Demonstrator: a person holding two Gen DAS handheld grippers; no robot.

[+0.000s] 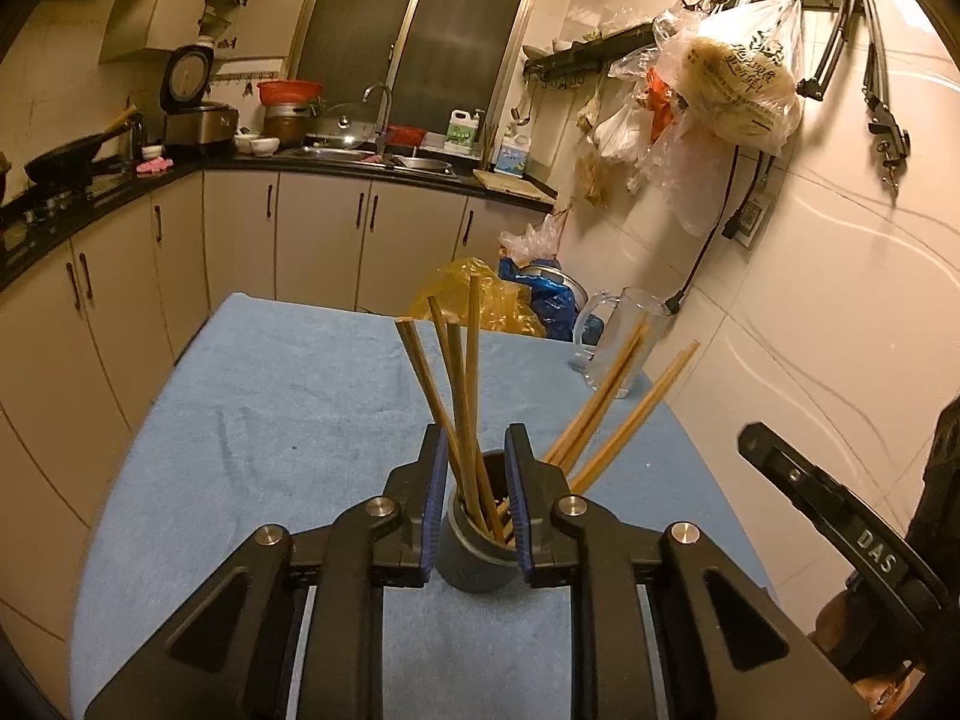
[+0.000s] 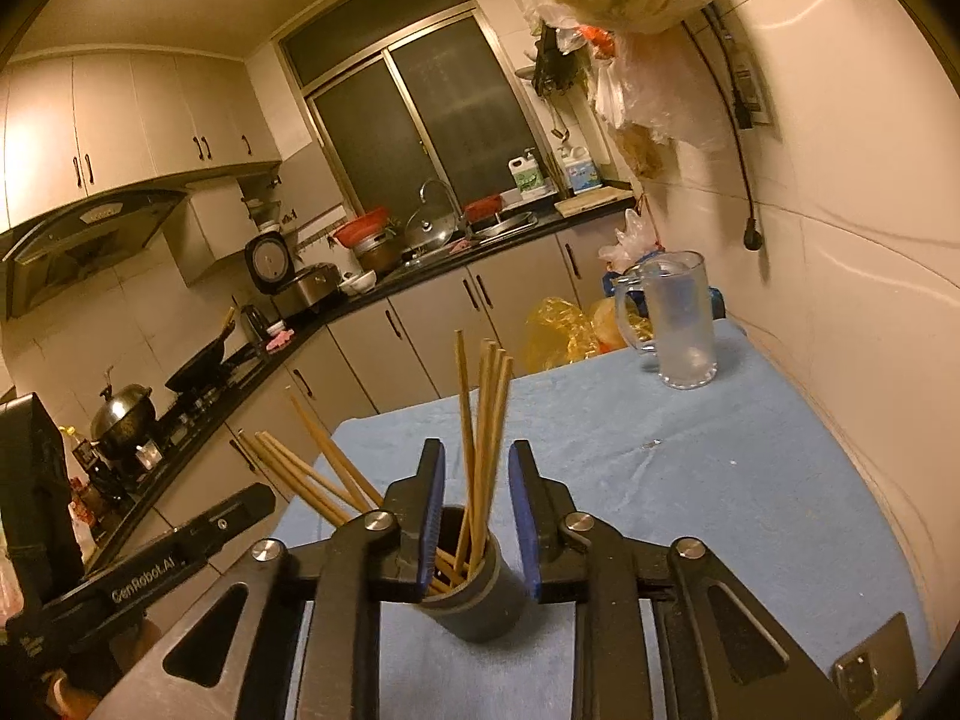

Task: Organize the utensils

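A dark grey cup (image 1: pixel 474 558) stands on the blue cloth-covered table (image 1: pixel 288 396) and holds several wooden chopsticks (image 1: pixel 456 384), some upright, some leaning right. My left gripper (image 1: pixel 477 450) is open with a finger on each side of the cup. In the right wrist view the same cup (image 2: pixel 480 600) with the chopsticks (image 2: pixel 489 420) sits between the fingers of my right gripper (image 2: pixel 477 468), which is also open. The left pad is at the cup's rim, the right pad stands apart. Neither gripper holds a chopstick.
A clear glass mug (image 2: pixel 681 318) stands at the table's far right corner by the tiled wall (image 2: pixel 870 300). Plastic bags (image 1: pixel 720 84) hang from a wall rack. Yellow and blue bags (image 1: pixel 516 294) lie beyond the table. Kitchen counter (image 1: pixel 360 162) with sink runs behind.
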